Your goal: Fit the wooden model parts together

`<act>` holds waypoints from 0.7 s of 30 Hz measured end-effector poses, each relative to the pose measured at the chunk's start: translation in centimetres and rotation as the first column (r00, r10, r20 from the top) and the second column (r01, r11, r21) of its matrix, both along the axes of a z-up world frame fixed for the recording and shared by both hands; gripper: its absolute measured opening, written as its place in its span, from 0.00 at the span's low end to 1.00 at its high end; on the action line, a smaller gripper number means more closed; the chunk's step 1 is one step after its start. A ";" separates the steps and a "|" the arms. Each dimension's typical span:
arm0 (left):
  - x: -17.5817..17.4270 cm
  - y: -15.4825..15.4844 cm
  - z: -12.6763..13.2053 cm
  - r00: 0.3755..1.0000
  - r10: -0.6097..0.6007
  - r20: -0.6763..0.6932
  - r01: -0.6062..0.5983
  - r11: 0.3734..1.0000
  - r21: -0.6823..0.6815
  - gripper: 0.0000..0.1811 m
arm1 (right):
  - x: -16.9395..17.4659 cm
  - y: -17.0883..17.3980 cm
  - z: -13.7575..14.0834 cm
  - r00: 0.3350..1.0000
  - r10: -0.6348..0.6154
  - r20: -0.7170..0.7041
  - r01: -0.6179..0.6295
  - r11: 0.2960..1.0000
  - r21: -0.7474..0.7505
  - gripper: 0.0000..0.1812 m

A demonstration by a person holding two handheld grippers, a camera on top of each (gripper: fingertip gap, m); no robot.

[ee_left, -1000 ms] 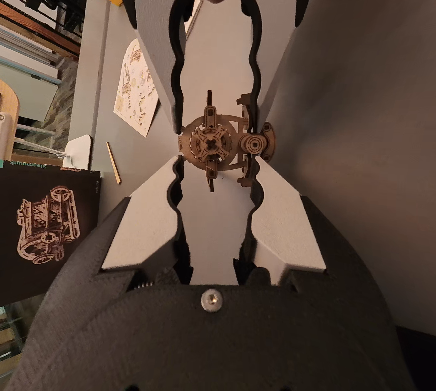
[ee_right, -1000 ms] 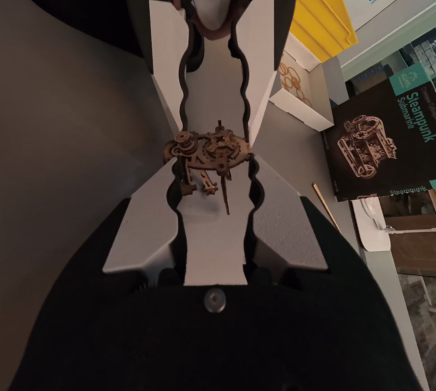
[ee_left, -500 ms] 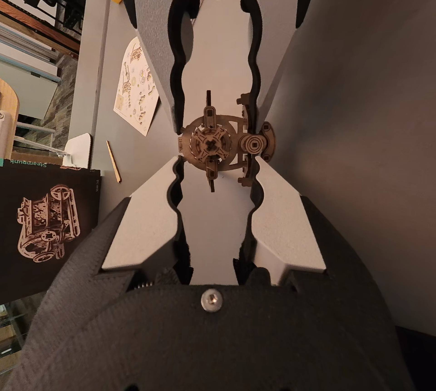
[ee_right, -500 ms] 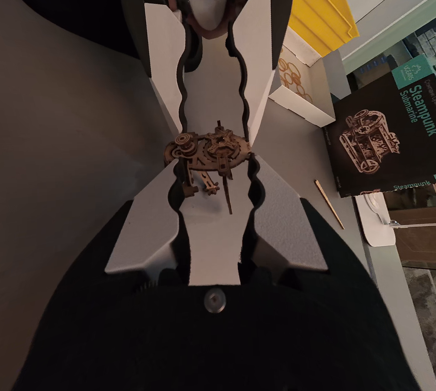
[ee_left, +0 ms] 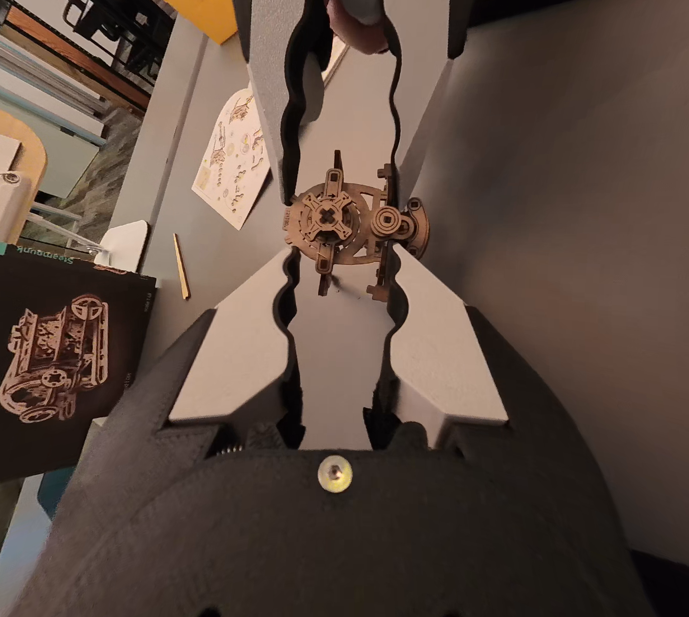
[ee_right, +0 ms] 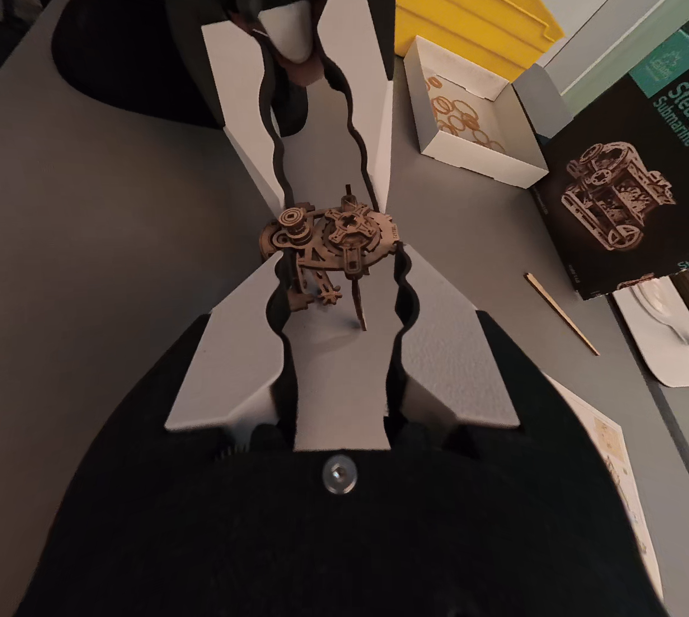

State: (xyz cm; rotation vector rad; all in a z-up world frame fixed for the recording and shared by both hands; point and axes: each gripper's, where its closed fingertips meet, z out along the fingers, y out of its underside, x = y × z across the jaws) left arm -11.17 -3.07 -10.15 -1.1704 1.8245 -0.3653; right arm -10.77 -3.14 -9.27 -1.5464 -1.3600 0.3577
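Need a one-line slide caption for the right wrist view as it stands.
Both grippers close on a wooden gear assembly above the grey table, parts box and kit box alongside.

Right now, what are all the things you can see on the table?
wooden model: one, brown, standing on the table between both claws
table: one, grey
white box: one, open, brown rings inside, far right side
yellow bin: one, behind the white box
black kit box: one, model picture on it, right edge
wooden stick: one, pale, lying beside the black kit box
instruction sheet: one, white
left claw: gripping the wooden model
right claw: gripping it from the opposite side
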 end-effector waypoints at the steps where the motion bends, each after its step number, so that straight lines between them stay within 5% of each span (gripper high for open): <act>1: 0.0 0.0 0.0 1.000 -0.003 0.001 0.003 1.000 -0.010 0.25 | 0.0 0.0 0.0 1.000 0.004 0.002 -0.004 1.000 0.011 0.31; 17: 0.0 0.5 -0.3 0.999 0.036 -0.011 -0.037 0.994 -0.107 0.22 | 0.2 0.4 0.0 0.999 -0.034 0.037 0.031 0.995 0.090 0.30; 21: -0.2 0.4 -0.2 1.000 0.000 0.008 0.001 1.000 -0.028 0.24 | 0.0 0.4 -0.2 0.997 -0.038 0.069 0.030 0.993 0.117 0.31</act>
